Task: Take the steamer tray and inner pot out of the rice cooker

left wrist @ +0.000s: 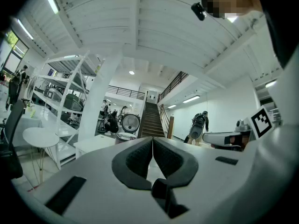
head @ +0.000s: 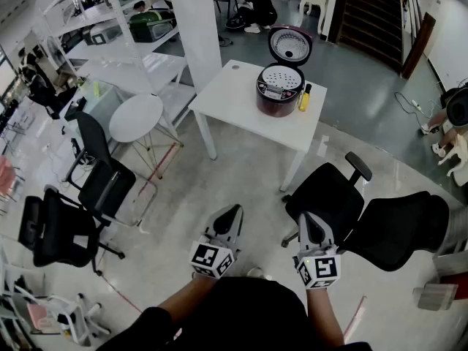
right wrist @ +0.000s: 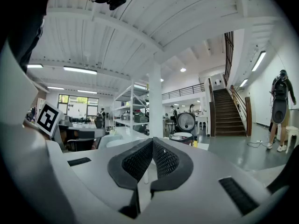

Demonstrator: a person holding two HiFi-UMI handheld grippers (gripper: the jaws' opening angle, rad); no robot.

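While the white surface (head: 235, 97) stands well ahead, the rice cooker (head: 279, 92) on it faces its panel this way, lid (head: 290, 44) upright behind; only the head view shows the steamer tray (head: 282, 77) seated inside. Left tongs (head: 232, 212) and right tongs (head: 308, 219) are pressed together, empty.

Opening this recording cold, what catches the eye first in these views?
The dark red rice cooker stands out, lid open, on the white square table at the top centre of the head view, with the white perforated steamer tray seated in it. Low in that view, the left hand-held gripper and right hand-held gripper are both shut and empty, well short of the table. A black office chair stands just ahead of the right one.
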